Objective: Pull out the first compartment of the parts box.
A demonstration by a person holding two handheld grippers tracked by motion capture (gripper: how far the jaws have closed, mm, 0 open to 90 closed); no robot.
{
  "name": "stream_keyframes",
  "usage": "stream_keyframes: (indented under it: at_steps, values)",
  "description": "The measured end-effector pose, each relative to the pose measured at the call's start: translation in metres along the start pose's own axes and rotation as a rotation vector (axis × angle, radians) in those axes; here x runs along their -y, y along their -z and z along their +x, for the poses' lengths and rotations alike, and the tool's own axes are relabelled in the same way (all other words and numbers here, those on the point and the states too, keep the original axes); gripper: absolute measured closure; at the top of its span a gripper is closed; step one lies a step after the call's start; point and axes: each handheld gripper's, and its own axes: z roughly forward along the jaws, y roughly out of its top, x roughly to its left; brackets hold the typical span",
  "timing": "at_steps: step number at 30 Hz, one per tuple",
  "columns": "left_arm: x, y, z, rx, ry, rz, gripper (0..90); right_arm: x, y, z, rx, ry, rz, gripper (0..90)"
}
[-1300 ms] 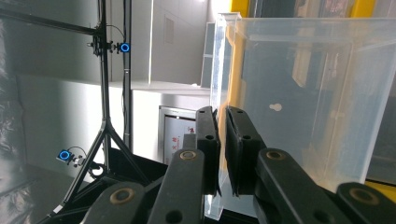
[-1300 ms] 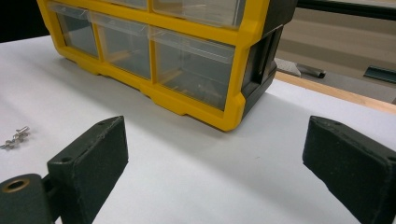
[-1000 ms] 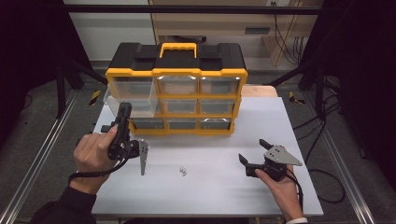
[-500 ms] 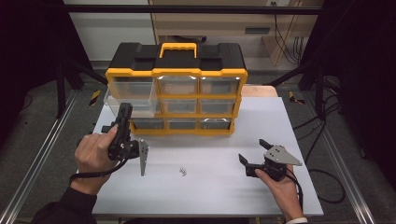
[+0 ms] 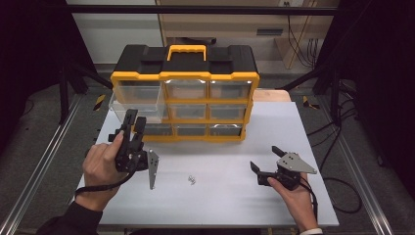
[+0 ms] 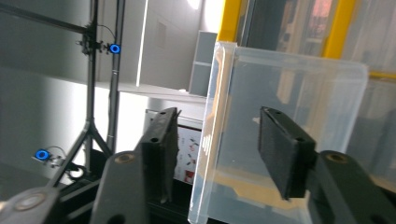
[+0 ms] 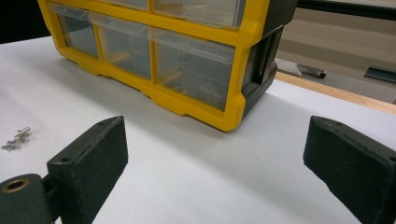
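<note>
High view first: the left gripper (image 5: 133,128) sits at the clear drawer (image 5: 134,104), which juts out of the left column of the yellow-and-black organizer (image 5: 185,98), its long axis running from the cabinet toward the person. The jaws have just been opening, with the drawer's front wall between them. The right gripper (image 5: 266,159) rests on the white table (image 5: 220,196), jaws spread with nothing in them, well apart from the small screws (image 5: 192,180) lying mid-table. Dark floor and metal rails flank the table.

Left gripper view: the drawer (image 6: 280,135) front stands edge-on between the black pads (image 6: 164,149), which stand clear of the plastic. A tripod and blue lights show behind.

Right gripper view: wide-open jaws frame bare tabletop (image 7: 196,177), the organizer's (image 7: 233,107) lower corner ahead, screws (image 7: 16,138) at left.
</note>
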Motion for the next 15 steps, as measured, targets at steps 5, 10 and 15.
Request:
stream_keyframes:
  at_steps: [5,10,15]
  values:
    - [-0.002,0.001,0.000,0.037,0.006,0.016,37.3,0.000,0.000,0.000,-0.002,0.001,-0.001,6.5]
    - [-0.006,0.006,0.000,0.067,0.018,0.013,32.3,0.000,0.000,0.000,-0.001,0.000,-0.001,6.5]
    - [-0.012,0.015,-0.005,0.096,0.032,-0.001,31.0,0.000,0.000,0.000,-0.001,0.001,-0.001,6.4]
